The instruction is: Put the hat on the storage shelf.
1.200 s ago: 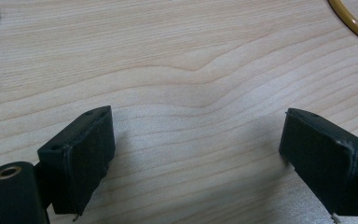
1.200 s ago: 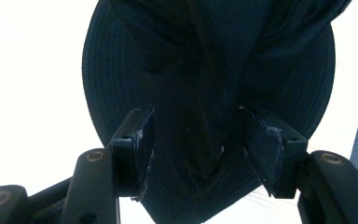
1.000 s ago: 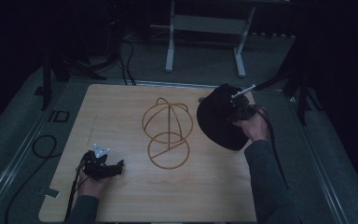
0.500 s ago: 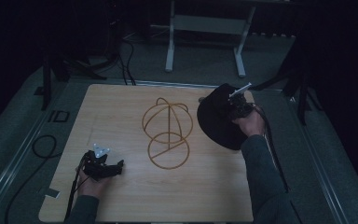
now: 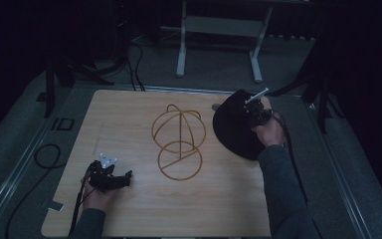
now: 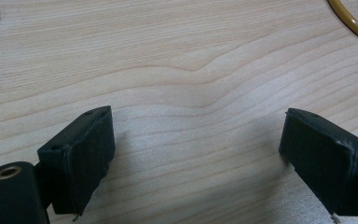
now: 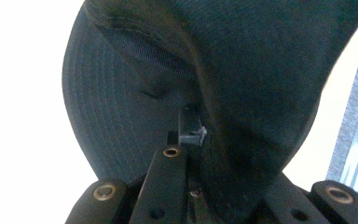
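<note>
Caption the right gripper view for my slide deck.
Right gripper shut on a dark cap, seen close.

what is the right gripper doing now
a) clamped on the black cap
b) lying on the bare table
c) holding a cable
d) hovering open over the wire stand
a: in the right gripper view the right gripper has its jaws closed on the fabric of the black cap.

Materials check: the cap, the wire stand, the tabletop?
Cap: dark woven fabric, matte, with stitched rows on the brim. Wire stand: thin rod, probably metal, glossy golden-brown coating. Tabletop: light wood or wood-look laminate, grain lines visible, smooth satin finish.
</note>
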A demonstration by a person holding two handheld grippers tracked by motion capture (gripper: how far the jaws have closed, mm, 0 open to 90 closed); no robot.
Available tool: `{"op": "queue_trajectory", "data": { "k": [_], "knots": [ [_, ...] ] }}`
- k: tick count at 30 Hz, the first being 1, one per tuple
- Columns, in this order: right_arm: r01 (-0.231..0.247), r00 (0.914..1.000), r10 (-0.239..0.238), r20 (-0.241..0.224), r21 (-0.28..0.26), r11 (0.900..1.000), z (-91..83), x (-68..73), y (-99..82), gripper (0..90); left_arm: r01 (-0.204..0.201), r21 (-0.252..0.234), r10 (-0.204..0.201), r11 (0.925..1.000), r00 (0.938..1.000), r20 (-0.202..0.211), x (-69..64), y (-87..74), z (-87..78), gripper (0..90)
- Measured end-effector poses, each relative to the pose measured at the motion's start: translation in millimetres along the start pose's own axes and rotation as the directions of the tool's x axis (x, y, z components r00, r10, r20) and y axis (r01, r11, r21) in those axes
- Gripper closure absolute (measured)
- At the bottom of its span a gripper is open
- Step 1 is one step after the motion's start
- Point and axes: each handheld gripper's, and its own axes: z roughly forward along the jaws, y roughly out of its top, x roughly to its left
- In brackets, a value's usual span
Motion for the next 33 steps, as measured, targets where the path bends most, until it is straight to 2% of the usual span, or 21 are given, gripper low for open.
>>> {"op": "queue_trajectory", "data": {
  "k": [6,16,24,33],
  "knots": [
    [0.016,0.9996,-0.016,-0.022,-0.026,0.9995,-13.0,1.2,-6.1,87.8,0.000,0.000,0.000,1.0000,1.0000,0.000,-0.1,0.0,0.0,10.8],
    [0.076,0.9961,-0.079,-0.041,-0.062,0.9952,-34.1,7.9,-11.5,87.9,-0.001,0.001,0.001,1.0000,1.0000,0.001,-0.1,0.3,0.2,10.7],
    [0.165,0.9846,-0.169,-0.046,-0.067,0.9839,-52.9,21.8,-14.4,87.9,-0.003,0.001,0.003,1.0000,1.0000,0.000,0.0,0.4,0.3,10.8],
    [0.216,0.9720,-0.223,-0.072,-0.096,0.9716,-71.8,33.7,-14.9,87.9,-0.002,0.001,0.002,1.0000,1.0000,0.001,-0.1,0.4,0.3,10.8]
  ]
}}
